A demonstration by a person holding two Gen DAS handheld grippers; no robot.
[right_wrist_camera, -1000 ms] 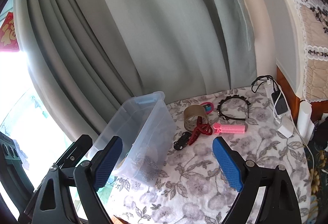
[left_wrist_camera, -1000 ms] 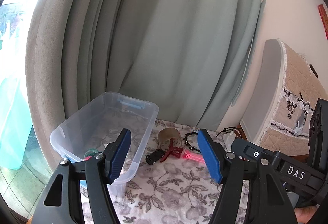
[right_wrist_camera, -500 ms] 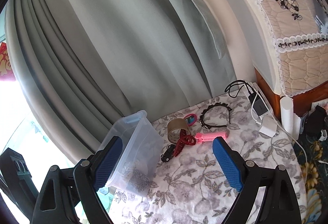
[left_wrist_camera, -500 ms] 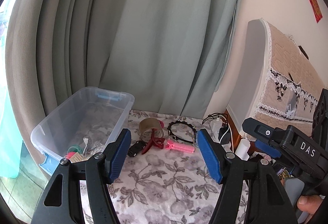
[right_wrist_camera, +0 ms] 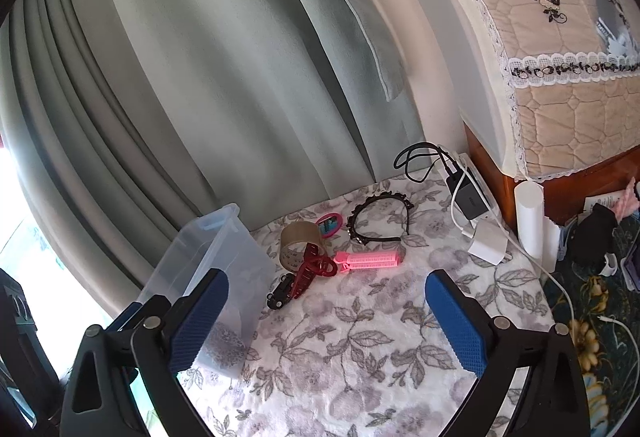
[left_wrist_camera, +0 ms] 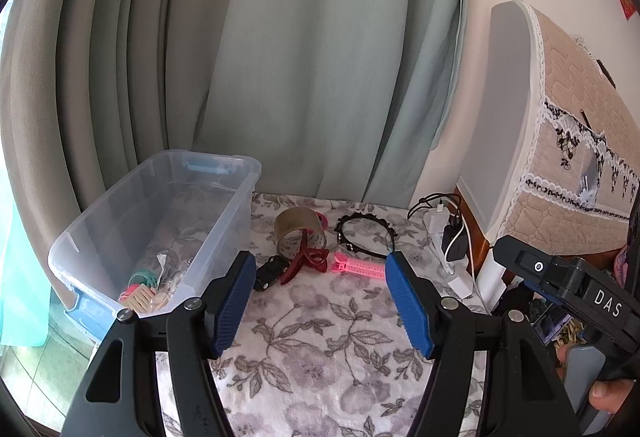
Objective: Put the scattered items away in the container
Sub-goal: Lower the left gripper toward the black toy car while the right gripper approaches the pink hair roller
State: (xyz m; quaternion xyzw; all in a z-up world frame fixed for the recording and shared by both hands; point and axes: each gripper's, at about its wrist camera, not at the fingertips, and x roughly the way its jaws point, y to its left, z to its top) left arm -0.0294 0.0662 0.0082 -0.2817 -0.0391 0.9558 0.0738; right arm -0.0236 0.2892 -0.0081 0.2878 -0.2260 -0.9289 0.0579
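Nearest the left camera, the left gripper (left_wrist_camera: 320,301) is hanging above the floral cloth (left_wrist_camera: 320,357) with its blue pads (left_wrist_camera: 234,303) spread wide apart, holding nothing and touching nothing. The right gripper (right_wrist_camera: 326,321) is likewise standing wide open and empty over the same cloth, its blue pads (right_wrist_camera: 456,323) clear of every item. In the left view a person's fingers (left_wrist_camera: 600,393) are showing at the lower right edge, wrapped on the other tool's handle.

Just beyond the left gripper's pads, a small black object (left_wrist_camera: 271,273) is lying beside a dark red claw clip (left_wrist_camera: 306,261), the two touching or nearly so. The clip is leaning against a brown tape roll (left_wrist_camera: 298,231) that is lying with its open core facing toward the camera. To the right of the clip, a pink hair clip (left_wrist_camera: 360,269) is lying flat with its long axis running left to right across the cloth. Behind it a black studded headband (left_wrist_camera: 366,237) is resting with its open ends pointing right. A pink round item (right_wrist_camera: 329,225) is peeking out behind the tape roll.

On the left, the clear container (left_wrist_camera: 160,221) is sitting on the cloth, long axis running away toward the curtain (left_wrist_camera: 280,57), with a few small coloured items (left_wrist_camera: 142,289) lying at its near end. At the far right, chargers and cables (right_wrist_camera: 468,197) are lying by the table edge.
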